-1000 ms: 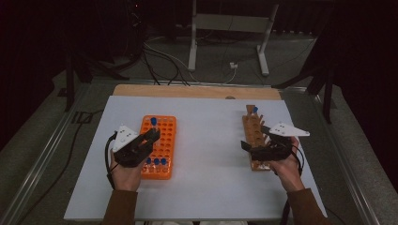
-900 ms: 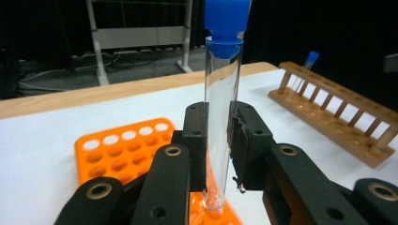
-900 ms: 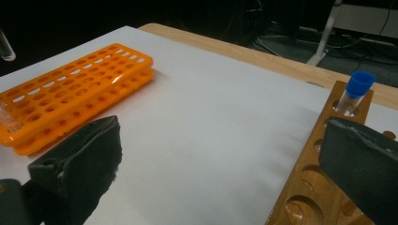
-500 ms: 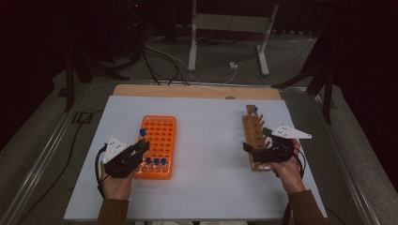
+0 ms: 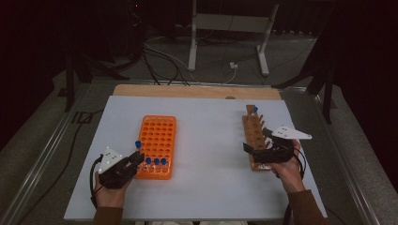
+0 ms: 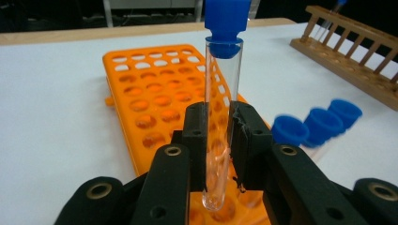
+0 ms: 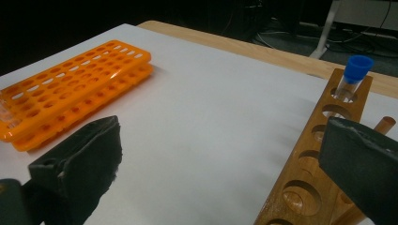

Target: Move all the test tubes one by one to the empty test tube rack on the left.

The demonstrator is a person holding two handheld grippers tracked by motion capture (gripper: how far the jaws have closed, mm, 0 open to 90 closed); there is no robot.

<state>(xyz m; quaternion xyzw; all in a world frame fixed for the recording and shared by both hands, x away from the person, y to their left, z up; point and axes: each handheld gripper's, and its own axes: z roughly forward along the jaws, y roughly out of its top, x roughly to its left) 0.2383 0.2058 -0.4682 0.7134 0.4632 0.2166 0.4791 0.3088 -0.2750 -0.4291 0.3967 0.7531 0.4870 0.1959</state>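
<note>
Evidently light, slippery and fragile, the capped tube (image 6: pixel 220 122) was clamped mid-length by the left gripper (image 6: pixel 219 136); the right gripper (image 7: pixel 220 159) was held wide open.

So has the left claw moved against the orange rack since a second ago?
Yes. The left claw, holding a blue-capped tube, has slid toward the person, from over the orange rack to its near-left corner.

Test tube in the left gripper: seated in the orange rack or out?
Out. The test tube is clamped in the left gripper, its round bottom hanging above the orange rack holes.
</note>
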